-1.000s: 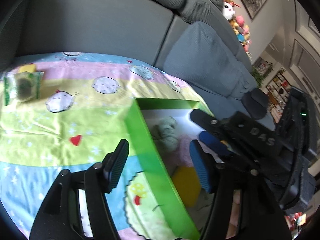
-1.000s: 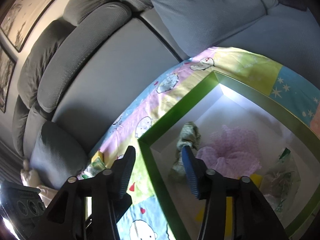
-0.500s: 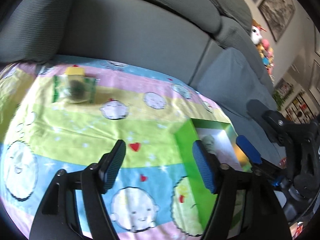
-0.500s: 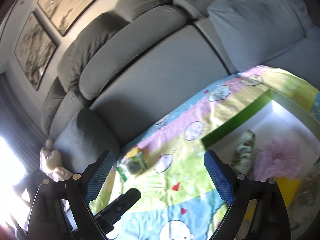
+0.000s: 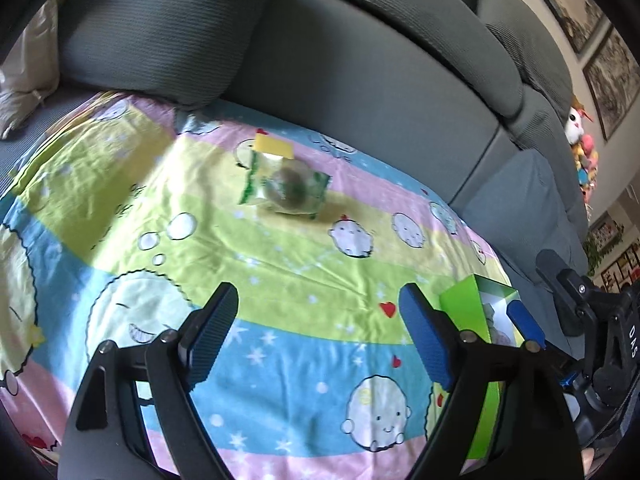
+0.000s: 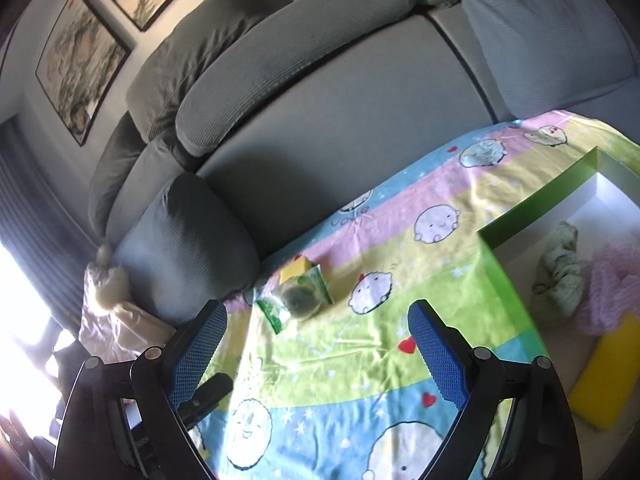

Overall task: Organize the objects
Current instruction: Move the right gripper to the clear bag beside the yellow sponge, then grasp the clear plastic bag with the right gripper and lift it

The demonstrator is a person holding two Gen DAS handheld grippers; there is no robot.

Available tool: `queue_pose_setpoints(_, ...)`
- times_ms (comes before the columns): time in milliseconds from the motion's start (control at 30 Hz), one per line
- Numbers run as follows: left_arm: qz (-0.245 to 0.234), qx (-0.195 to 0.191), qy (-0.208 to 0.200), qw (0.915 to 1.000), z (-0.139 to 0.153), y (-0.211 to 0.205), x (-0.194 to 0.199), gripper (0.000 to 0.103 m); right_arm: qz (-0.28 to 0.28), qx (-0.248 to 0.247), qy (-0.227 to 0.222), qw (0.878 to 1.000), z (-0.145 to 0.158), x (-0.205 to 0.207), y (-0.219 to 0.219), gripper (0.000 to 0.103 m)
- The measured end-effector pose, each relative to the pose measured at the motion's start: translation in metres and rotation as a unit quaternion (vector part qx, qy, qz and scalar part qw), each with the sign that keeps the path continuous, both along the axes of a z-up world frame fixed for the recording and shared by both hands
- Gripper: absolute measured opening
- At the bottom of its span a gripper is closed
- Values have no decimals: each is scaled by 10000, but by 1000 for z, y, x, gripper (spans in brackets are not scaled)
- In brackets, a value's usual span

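Observation:
A clear packet with green edges and a dark round thing inside (image 5: 286, 188) (image 6: 298, 298) lies on the colourful cartoon sheet (image 5: 280, 280), with a yellow block (image 5: 274, 146) (image 6: 295, 270) just behind it. My left gripper (image 5: 318, 330) hovers well short of the packet, its jaws opening with nothing between them. My right gripper (image 6: 318, 350) stands open and empty, also short of the packet. The green box (image 6: 532, 208) (image 5: 466, 308) sits at the right and holds a pale green cloth (image 6: 560, 272), a pink mesh ball (image 6: 612, 284) and a yellow sponge (image 6: 608, 376).
The sheet covers a grey sofa seat, with the backrest (image 5: 380, 92) behind and cushions (image 5: 160, 32) (image 6: 548, 36) at both ends. A beige bag (image 6: 108, 300) lies at the left end. Plush toys (image 5: 582, 148) sit far right. The right gripper's arm (image 5: 592, 320) shows beside the box.
Both grippers have swung left, away from the green box toward the packet. The left jaws widened steadily; the right jaws opened wide early and stayed so. The packet now sits ahead of both.

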State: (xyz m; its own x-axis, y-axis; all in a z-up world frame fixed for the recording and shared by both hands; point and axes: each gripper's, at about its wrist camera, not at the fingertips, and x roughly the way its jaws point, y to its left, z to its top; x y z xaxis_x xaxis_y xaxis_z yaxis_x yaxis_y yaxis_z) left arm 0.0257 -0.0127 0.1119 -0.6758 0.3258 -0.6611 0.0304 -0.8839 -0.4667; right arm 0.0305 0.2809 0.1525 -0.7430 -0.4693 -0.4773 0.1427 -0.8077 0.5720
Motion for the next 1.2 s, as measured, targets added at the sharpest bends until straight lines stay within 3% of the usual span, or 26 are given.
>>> queue_pose_setpoints(167, 166, 262, -210, 9993, -6, -30, 0, 82, 95, 113, -206, 9997, -3, -4, -24, 93)
queue_pose_setpoints(467, 422, 257, -186, 9986, -9, -55, 4, 81, 251, 703, 62, 9972, 9, -2, -66, 93)
queue_pose_setpoints(700, 636, 518, -335, 9961, -25, -69, -6, 81, 615, 896, -271, 9937, 4, -45, -95, 93)
queue_pose_setpoints(867, 806, 274, -546, 9949, -32, -67, -17, 81, 842, 864, -797, 9895, -19, -103, -119, 93)
queue_pose_setpoints(967, 895, 619, -685, 9917, -37, -71, -20, 76, 894, 943, -978, 9867, -42, -131, -135, 93)
queue_pose_setpoints(1067, 941, 745, -629, 9908, -33, -71, -21, 76, 1114, 600, -1018, 9867, -71, -156, -150, 93)
queue_pose_setpoints(1200, 847, 631, -659, 9922, -32, -71, -25, 76, 847, 1021, -1113, 9849, -100, -179, -163, 93)
